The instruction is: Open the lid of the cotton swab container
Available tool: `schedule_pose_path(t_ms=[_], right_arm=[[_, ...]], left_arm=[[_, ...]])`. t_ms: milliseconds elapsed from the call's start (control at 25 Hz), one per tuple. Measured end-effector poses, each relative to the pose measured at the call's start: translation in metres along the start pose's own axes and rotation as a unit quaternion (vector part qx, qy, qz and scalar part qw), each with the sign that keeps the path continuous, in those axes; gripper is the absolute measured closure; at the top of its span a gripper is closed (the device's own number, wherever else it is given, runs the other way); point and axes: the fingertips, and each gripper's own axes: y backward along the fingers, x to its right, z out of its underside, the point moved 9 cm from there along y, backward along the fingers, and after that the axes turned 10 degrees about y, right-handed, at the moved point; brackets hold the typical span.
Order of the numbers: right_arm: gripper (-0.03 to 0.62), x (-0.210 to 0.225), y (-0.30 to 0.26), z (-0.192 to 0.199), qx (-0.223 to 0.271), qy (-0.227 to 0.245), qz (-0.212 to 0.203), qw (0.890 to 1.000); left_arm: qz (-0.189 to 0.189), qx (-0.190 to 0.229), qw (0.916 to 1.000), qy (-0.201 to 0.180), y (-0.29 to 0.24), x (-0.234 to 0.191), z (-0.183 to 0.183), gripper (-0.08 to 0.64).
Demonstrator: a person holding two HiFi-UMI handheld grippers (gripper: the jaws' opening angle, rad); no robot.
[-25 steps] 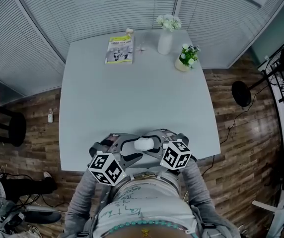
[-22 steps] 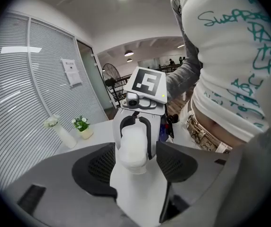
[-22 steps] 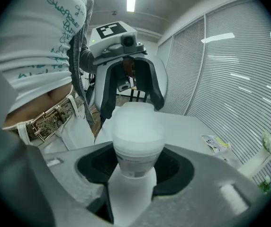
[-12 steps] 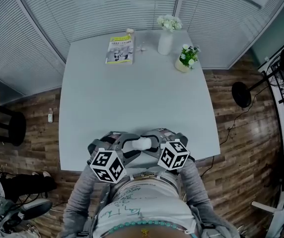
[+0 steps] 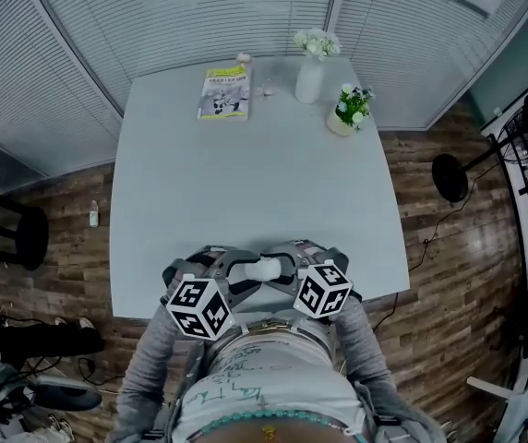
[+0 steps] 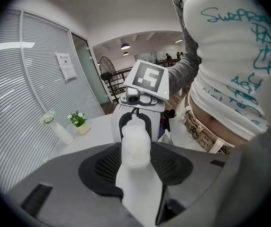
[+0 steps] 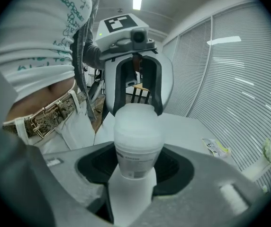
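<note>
Plainly the cotton swab container [image 7: 138, 136], likely light, stiff and slick, hangs over the surface's [image 5: 246, 173] near edge, its body clamped in the right gripper [image 7: 135, 163], while the left gripper [image 6: 135, 163] has just been closing onto the lid [image 6: 135, 143], best pinched across its sides.

Grey sleeves [image 5: 147, 377], white teal-lettered shirt [image 5: 264, 388], snakeskin belt [image 6: 205, 135].

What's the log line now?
right gripper: holds cotton swab container | left gripper: jaws just closing on lid | lid: on
</note>
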Motion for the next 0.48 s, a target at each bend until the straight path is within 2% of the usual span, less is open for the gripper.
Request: schedule_pose_path(t_ms=[480], right_arm=[[0.38,0.0011,-0.0029,0.0014,0.003,0.007,-0.003,1.0]], left_arm=[[0.018,-0.014,0.9997,0.013,-0.0003,-0.005,0.0018,0.377]])
